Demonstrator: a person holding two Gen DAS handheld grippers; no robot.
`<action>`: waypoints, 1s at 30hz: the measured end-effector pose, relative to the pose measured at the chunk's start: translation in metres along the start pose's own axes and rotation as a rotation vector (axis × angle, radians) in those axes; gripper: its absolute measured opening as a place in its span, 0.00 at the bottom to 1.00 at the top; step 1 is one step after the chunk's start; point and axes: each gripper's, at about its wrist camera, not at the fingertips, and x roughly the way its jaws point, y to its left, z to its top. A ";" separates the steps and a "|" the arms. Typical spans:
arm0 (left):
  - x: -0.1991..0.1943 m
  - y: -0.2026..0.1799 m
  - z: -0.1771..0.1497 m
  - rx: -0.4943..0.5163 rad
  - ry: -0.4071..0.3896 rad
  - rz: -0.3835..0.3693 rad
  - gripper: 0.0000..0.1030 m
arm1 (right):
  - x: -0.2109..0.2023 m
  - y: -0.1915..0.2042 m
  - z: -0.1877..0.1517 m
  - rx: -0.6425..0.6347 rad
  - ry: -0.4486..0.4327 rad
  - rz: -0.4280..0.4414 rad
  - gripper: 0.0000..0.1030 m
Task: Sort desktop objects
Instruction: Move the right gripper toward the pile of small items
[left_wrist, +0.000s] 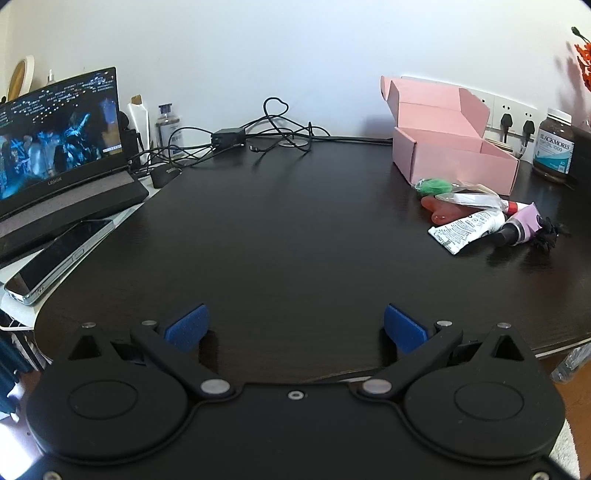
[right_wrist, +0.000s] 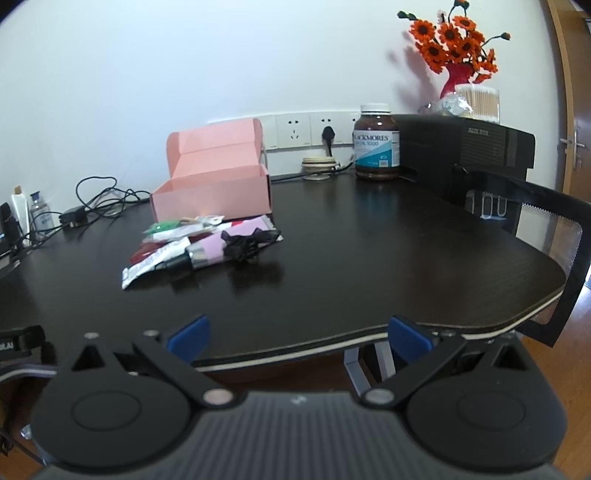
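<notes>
On the left wrist view: my left gripper (left_wrist: 295, 326) is spread wide, holding nothing, over bare dark desk (left_wrist: 280, 236).
Pile from the left: the small items (left_wrist: 491, 218) lie far ahead and to the right, just in front of the pink box (left_wrist: 454, 162).
Box: lid up; I cannot see what is inside.

Right wrist view: my right gripper (right_wrist: 299, 338) is also wide and holds nothing, at the desk's near edge.
Pile from the right: ahead and slightly left, tubes (right_wrist: 177, 258) lying crosswise.
Nearer hand: the right, I judge.
Box contents: hidden here too.
</notes>
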 end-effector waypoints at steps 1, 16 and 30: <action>0.000 -0.001 0.000 0.012 -0.007 -0.002 1.00 | 0.000 0.001 0.000 0.004 0.002 -0.001 0.99; 0.001 0.005 0.001 -0.003 0.012 -0.028 1.00 | 0.002 0.016 0.013 -0.059 -0.027 0.045 0.99; 0.002 0.014 0.004 -0.015 -0.024 -0.028 1.00 | 0.015 0.017 0.018 -0.070 -0.016 0.076 0.99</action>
